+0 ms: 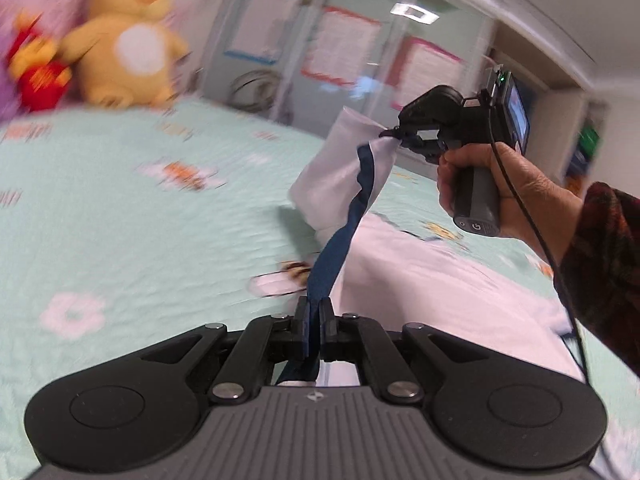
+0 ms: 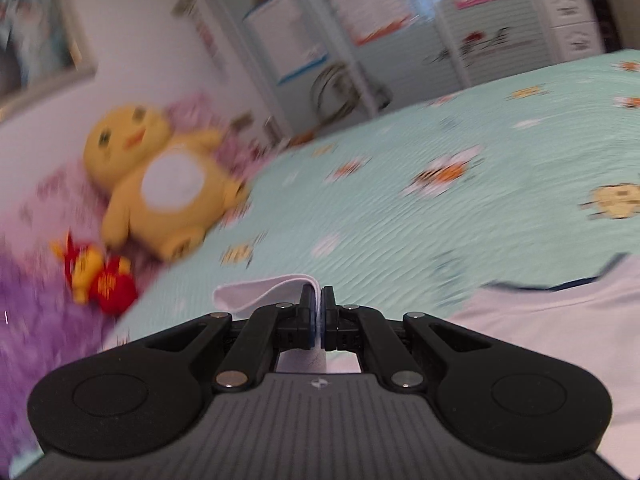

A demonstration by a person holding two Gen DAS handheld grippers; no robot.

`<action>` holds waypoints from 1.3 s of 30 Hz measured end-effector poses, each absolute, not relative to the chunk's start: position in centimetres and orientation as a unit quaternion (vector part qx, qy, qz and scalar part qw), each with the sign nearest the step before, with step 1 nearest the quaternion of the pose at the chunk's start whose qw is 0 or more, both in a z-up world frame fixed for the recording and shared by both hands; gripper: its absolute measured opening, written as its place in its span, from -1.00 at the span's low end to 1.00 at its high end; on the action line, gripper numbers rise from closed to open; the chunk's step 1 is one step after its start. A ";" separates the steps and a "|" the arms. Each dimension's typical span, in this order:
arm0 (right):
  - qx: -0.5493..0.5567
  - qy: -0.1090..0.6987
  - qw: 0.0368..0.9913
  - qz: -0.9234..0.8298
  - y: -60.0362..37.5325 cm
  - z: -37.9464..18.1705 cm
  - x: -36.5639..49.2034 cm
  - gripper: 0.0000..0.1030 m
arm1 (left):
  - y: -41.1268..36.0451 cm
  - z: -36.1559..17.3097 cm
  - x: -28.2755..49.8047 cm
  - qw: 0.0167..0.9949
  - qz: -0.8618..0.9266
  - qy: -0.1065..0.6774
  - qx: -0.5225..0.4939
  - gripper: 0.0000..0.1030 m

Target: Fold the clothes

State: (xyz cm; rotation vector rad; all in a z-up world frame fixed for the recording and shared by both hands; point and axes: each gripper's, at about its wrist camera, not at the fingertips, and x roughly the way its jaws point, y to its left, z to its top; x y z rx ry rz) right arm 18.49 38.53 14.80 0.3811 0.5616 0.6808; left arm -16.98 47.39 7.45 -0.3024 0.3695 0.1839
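Observation:
A white garment (image 1: 420,276) with a navy blue trim band (image 1: 340,232) is lifted off the mint-green bedspread (image 1: 120,208). My left gripper (image 1: 315,308) is shut on the navy band. In the left wrist view my right gripper (image 1: 394,136), held by a hand (image 1: 512,188), is shut on white cloth higher up, so the edge stretches between the two. In the right wrist view my right gripper (image 2: 317,300) pinches a white fold (image 2: 260,292); more of the garment (image 2: 560,312) with its navy edge lies to the right.
A big yellow plush toy (image 1: 128,36) and a small red-and-yellow one (image 1: 36,68) sit at the head of the bed (image 2: 440,216). Purple fuzzy fabric (image 2: 32,320) lies at left. White cabinets with posters (image 1: 344,48) stand behind the bed.

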 end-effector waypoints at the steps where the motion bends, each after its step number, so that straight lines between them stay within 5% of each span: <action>1: 0.199 0.263 0.889 0.319 36.1 14.8 18.6 -0.99 | 46.2 7.6 -16.6 0.970 0.080 0.184 -0.134 -0.97; 13: 0.242 0.299 0.900 0.207 19.6 5.1 18.9 -0.98 | 39.1 3.1 -12.7 0.956 0.021 0.289 -0.042 -0.93; 18: 0.240 0.314 0.905 0.154 17.6 3.4 18.9 -0.81 | 40.5 2.5 -12.5 0.953 0.024 0.288 -0.089 -0.89; 20: 0.217 0.299 0.924 0.098 16.9 4.0 18.6 -0.57 | 41.1 2.6 -12.4 0.952 0.021 0.284 -0.109 -0.87; 27: 0.072 0.209 0.964 0.146 23.8 8.1 17.0 -0.56 | 41.4 4.8 -14.6 0.964 -0.014 0.213 -0.158 -0.73; 32: 0.025 0.281 0.918 0.279 32.2 8.2 19.8 -0.57 | 42.6 4.0 -14.5 0.962 0.033 0.219 -0.161 -0.40; 39: -0.002 0.338 0.894 0.294 37.4 7.1 23.7 -0.57 | 45.0 1.9 -13.7 0.934 0.055 0.257 -0.244 -0.40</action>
